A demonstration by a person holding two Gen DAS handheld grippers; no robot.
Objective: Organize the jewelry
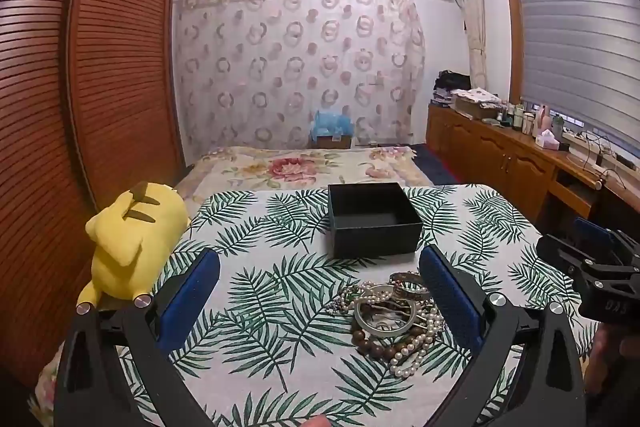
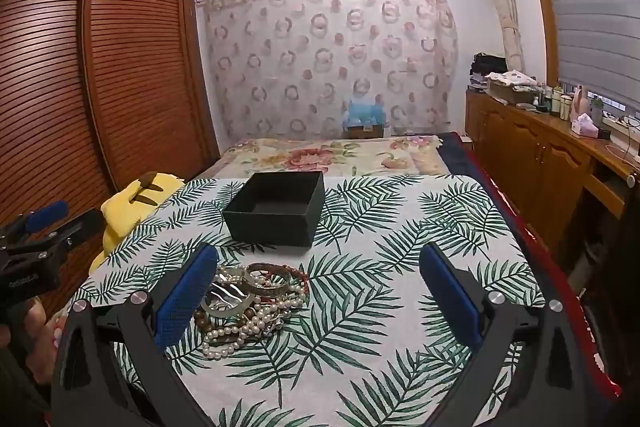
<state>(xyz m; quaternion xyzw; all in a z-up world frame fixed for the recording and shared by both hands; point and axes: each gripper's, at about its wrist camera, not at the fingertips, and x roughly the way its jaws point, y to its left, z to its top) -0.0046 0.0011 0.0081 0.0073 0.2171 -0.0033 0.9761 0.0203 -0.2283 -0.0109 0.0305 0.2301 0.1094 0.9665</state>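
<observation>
A pile of jewelry (image 1: 394,319) lies on a leaf-print table (image 1: 260,307): pearl strings, brown wooden beads, a pale bangle and metal bracelets. It also shows in the right wrist view (image 2: 250,307). An open, empty black box (image 1: 372,219) stands behind the pile, also in the right wrist view (image 2: 276,207). My left gripper (image 1: 320,291) is open and empty, above the table, with the pile by its right finger. My right gripper (image 2: 320,291) is open and empty, with the pile by its left finger. Each gripper shows at the edge of the other's view: the right one (image 1: 592,267) and the left one (image 2: 36,239).
A yellow plush toy (image 1: 128,239) lies at the table's left edge. Behind the table is a bed with a floral cover (image 1: 304,167). A wooden wardrobe (image 1: 100,87) stands on the left and a long wooden counter (image 1: 520,155) with clutter on the right.
</observation>
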